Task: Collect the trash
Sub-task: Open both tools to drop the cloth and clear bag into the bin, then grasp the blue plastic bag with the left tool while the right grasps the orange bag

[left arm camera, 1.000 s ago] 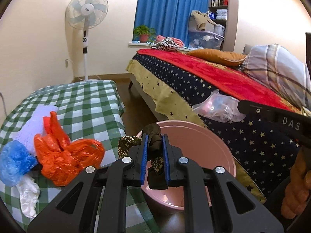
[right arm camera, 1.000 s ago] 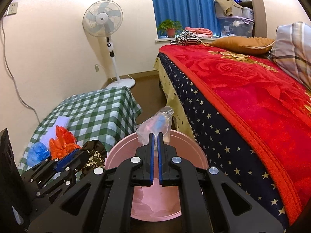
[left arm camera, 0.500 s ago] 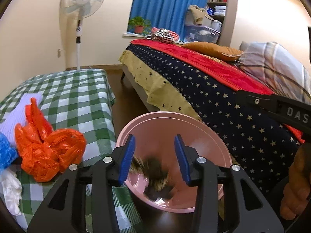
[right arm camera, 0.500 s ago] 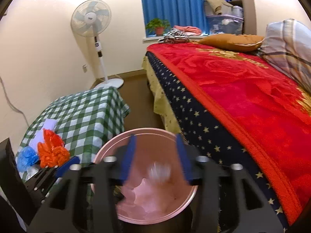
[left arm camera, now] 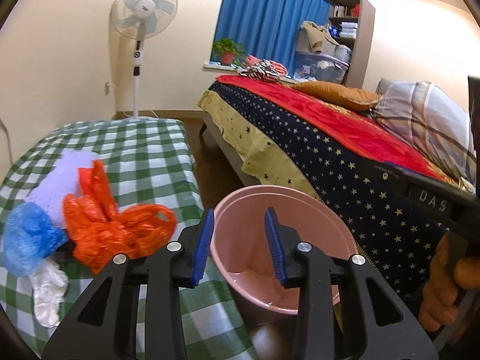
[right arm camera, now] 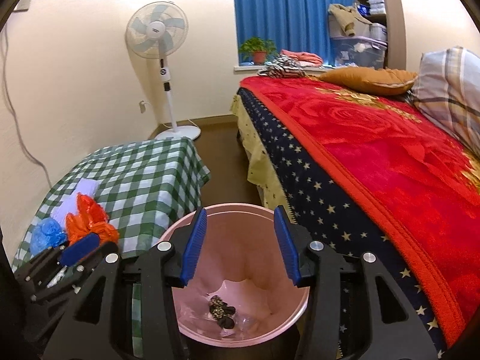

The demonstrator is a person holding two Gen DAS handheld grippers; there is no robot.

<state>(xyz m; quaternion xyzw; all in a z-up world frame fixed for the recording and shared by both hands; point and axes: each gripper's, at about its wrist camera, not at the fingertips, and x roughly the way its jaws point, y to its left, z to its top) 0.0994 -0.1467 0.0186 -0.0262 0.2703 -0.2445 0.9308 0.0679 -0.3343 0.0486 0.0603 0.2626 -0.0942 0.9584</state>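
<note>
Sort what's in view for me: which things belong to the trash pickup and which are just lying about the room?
Job items:
- pink bin
- dark patterned scrap in the bin
- orange bag, blue bag, white bag on the checked table
- left gripper and right gripper, both open, empty

Lying about:
- fan
- bed
- potted plant
- orange cushion

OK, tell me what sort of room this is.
A lived-in bedroom, most likely in a home: a bed with a red blanket and pillows, a standing fan by the wall, and blue curtains over a window sill with a potted plant.
</note>
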